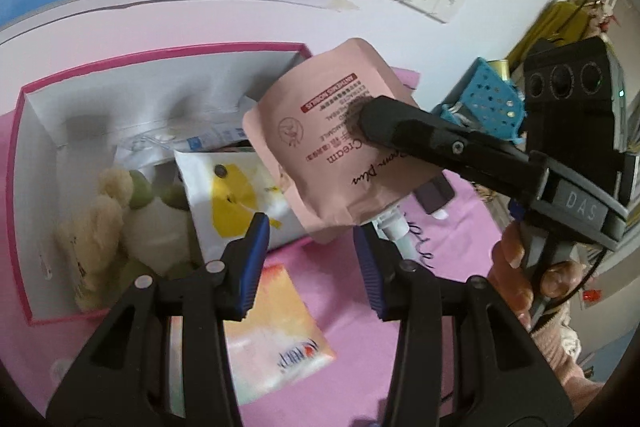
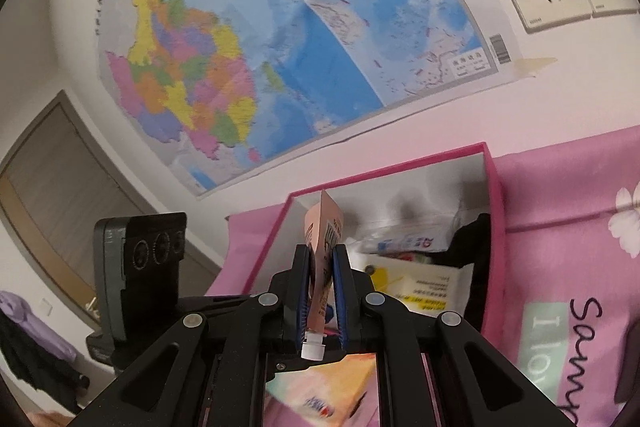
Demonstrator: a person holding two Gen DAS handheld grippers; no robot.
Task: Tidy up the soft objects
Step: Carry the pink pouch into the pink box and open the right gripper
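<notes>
The pink cream pouch [image 1: 320, 151] hangs in the air above the near right corner of the pink-rimmed box [image 1: 24, 163], white cap downward, pinched flat between the blue pads of the right gripper [image 2: 321, 291], which reaches in from the right, tilted slightly downward, with a person's hand [image 1: 520, 267] wrapped around its handle. The left gripper [image 1: 312, 259] points steeply down over the pink cloth [image 1: 360, 367], its jaws apart and empty above an orange-and-white packet [image 1: 276, 331]. Inside the box lie a plush toy [image 1: 96, 227], a yellow-printed wipes pack [image 1: 236, 199] and other soft packets.
</notes>
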